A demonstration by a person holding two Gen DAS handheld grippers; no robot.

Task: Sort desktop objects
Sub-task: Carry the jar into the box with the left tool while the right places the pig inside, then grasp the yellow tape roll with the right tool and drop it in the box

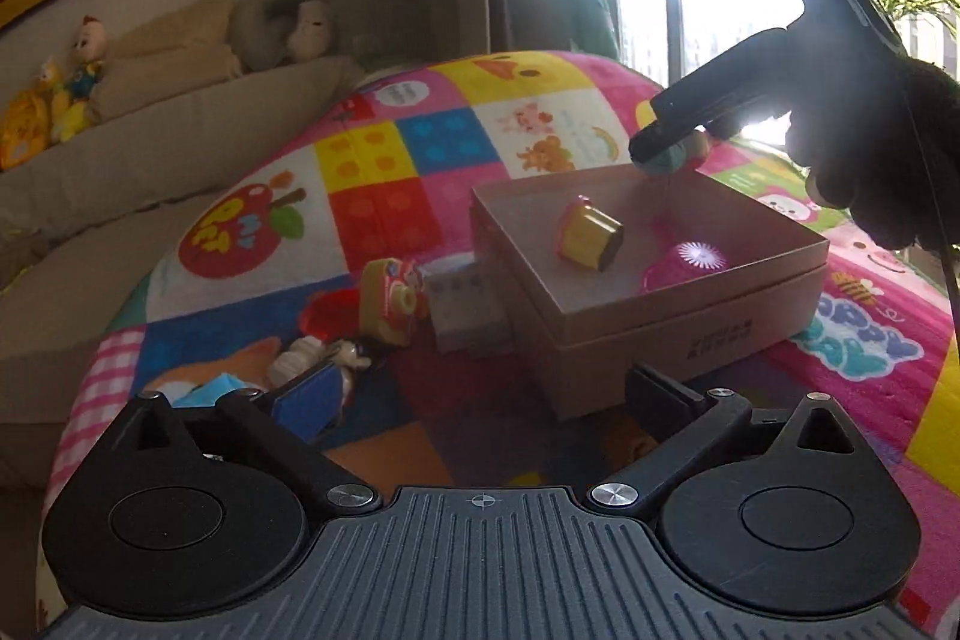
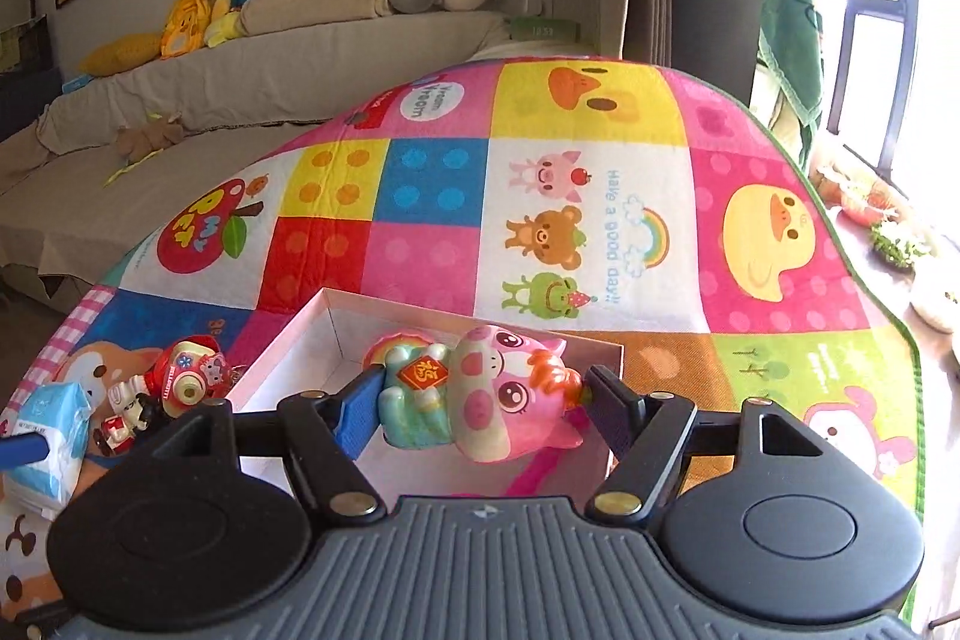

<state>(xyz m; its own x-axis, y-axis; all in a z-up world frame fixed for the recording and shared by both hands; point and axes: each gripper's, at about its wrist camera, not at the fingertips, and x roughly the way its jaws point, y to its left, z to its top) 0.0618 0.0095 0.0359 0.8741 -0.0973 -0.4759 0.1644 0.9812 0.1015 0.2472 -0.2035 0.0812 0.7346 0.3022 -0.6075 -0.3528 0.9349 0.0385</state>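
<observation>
Right gripper [image 2: 474, 400] clamped on pink pig figurine [image 2: 480, 394], held over open cardboard box [image 1: 690, 304]. Left gripper [image 1: 480, 400] jaws wide apart, nothing between. Inside box: yellow toy cup [image 1: 588, 232] on its side, pink round toy [image 1: 684, 265]. Left of box on patchwork mat [image 2: 600, 196]: toy camera [image 1: 393, 298], small figures [image 1: 324, 358], tissue pack [image 2: 51, 436].

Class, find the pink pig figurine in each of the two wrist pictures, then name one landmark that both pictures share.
Left wrist view: pig figurine, right of centre, small and backlit, held in the right claw above the cardboard box.
Right wrist view: pig figurine, lower centre, lying sideways between the right claw's blue pads, over the box.
Shared landmark: the red apple patch on the play mat.
</observation>
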